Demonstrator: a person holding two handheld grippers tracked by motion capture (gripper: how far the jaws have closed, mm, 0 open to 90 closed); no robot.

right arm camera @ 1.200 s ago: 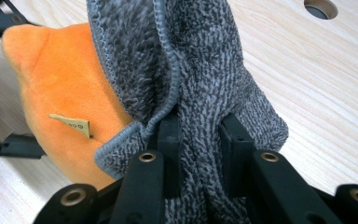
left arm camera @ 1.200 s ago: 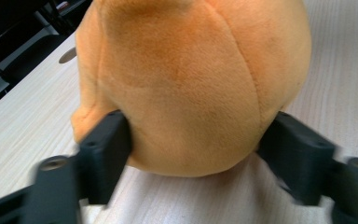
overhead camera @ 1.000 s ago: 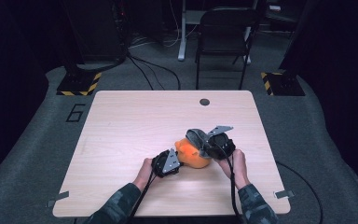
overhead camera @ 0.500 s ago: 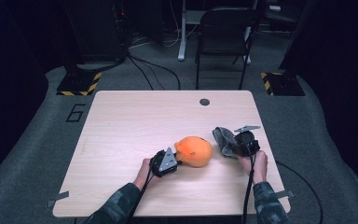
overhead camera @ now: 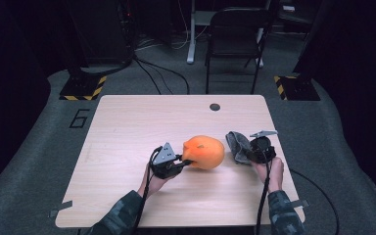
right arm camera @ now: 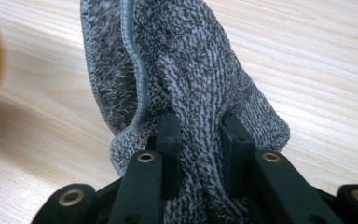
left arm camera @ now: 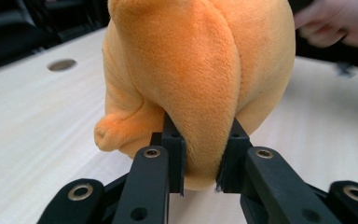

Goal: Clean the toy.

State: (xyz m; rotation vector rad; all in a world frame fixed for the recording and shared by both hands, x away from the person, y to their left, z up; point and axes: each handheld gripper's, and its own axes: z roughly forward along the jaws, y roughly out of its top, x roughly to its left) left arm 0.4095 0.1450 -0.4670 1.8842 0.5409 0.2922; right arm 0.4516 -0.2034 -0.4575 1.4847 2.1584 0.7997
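While the left gripper (overhead camera: 182, 162) has just been closing its jaws, they now pinch a fold of the orange plush (overhead camera: 204, 152), which has come up a little off the table (overhead camera: 127, 127) since a moment ago, when it lay flat on the wood. Its right-hand neighbour, the right gripper (overhead camera: 248, 152), has swung out toward the table's right edge, carrying the grey cloth (overhead camera: 237, 145) off the plush where it sat a second back; its jaws are clamped tight on a bunched ridge of that cloth. Seen from the left gripper view, the plush (left arm camera: 191, 79) is a soft, short-piled, rounded body with a small stubby limb at its lower left. From the right gripper view the cloth (right arm camera: 186, 88) is a coarse speckled knit with a rolled hem, drooping onto the pale wood grain. Farther off, a dark round hole (overhead camera: 215, 106) sits near the table's back edge, and a black chair (overhead camera: 235, 44) stands beyond.
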